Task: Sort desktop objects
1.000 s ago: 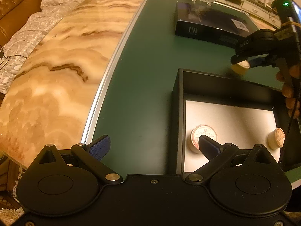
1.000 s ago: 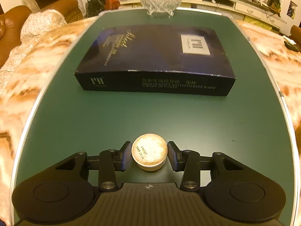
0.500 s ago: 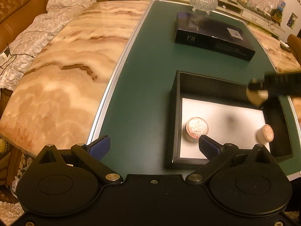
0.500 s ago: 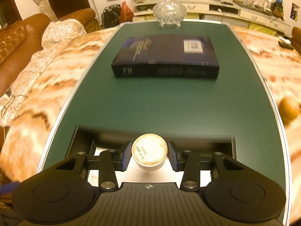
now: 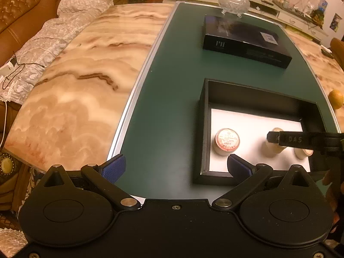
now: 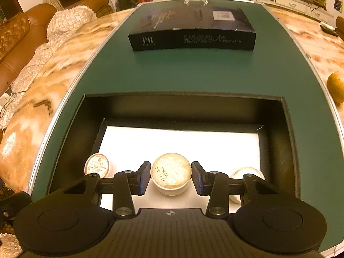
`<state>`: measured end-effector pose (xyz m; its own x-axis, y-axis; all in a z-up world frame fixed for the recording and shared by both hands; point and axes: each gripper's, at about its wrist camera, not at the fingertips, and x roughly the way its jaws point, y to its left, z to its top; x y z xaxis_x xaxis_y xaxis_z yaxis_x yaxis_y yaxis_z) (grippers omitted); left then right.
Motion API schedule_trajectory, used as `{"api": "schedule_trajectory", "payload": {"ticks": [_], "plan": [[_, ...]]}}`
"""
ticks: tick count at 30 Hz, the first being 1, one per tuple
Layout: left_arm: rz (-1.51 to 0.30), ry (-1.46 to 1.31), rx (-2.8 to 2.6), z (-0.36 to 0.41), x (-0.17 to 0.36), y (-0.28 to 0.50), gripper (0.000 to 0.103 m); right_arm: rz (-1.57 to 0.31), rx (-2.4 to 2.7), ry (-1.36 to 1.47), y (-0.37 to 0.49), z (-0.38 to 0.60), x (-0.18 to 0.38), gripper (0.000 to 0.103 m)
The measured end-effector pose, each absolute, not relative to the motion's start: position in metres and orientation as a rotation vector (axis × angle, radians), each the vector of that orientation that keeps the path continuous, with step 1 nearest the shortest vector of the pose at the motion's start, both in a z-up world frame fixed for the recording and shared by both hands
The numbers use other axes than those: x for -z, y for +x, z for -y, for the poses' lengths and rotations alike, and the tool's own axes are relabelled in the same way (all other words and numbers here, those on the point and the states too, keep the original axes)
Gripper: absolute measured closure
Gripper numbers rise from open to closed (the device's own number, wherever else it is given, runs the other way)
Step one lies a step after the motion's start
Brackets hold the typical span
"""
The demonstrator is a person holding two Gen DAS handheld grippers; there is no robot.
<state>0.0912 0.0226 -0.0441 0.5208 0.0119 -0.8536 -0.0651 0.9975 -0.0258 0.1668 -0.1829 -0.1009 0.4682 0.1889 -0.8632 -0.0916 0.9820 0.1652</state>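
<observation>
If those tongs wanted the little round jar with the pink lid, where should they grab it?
Probably by its curved side wall, coming straight down from above. The small round pink-lidded jar stands upright near the left wall of the black open box, so the tongs' fingers should close front-to-back.

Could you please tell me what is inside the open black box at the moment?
Inside the black box, three small round jars stand on its white floor: a red-labelled jar, a middle jar between the right gripper fingers, and a third jar, partly hidden behind one finger.
</observation>
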Motion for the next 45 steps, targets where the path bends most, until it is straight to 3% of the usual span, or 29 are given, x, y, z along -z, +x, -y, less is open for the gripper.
{"api": "schedule_trajectory", "payload": {"ticks": [18,32,45], "plan": [[-1.033,-0.048,-0.052,-0.023,0.046,0.091,0.001,-1.077,-0.143,0.064,0.162,0.171,0.109,0.056],[-0.998,-0.024,-0.024,-0.001,0.007,0.053,0.000,-0.931,-0.031,0.113,0.063,0.197,0.033,0.016],[-1.041,0.009,0.032,0.010,0.010,-0.001,0.000,-0.900,0.021,0.078,-0.033,0.195,0.002,0.007]]}}
